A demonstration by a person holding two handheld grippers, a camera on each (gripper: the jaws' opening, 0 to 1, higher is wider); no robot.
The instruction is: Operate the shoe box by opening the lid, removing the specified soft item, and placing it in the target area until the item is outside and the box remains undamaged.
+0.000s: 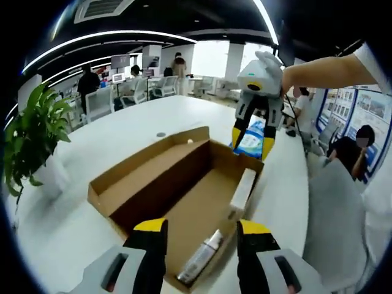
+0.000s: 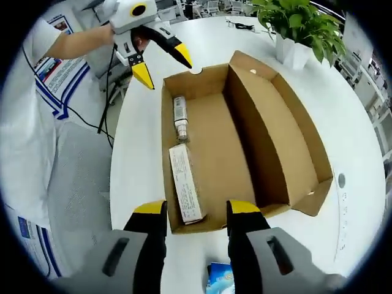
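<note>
While shoe box [image 2: 245, 147] gapes, label text unreadable

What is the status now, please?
Both grippers, left and right, open, holding nothing. Shoe box open; blue packet outside on the table. Nothing obstructing.

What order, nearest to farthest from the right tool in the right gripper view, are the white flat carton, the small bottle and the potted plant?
From the right tool:
1. White flat rectangular carton, lying inside the open brown cardboard shoe box, along its left wall, close to the tool's tips.
2. Small white bottle, further along the same wall.
3. Green leafy potted plant, beyond the box, on the white table.
</note>
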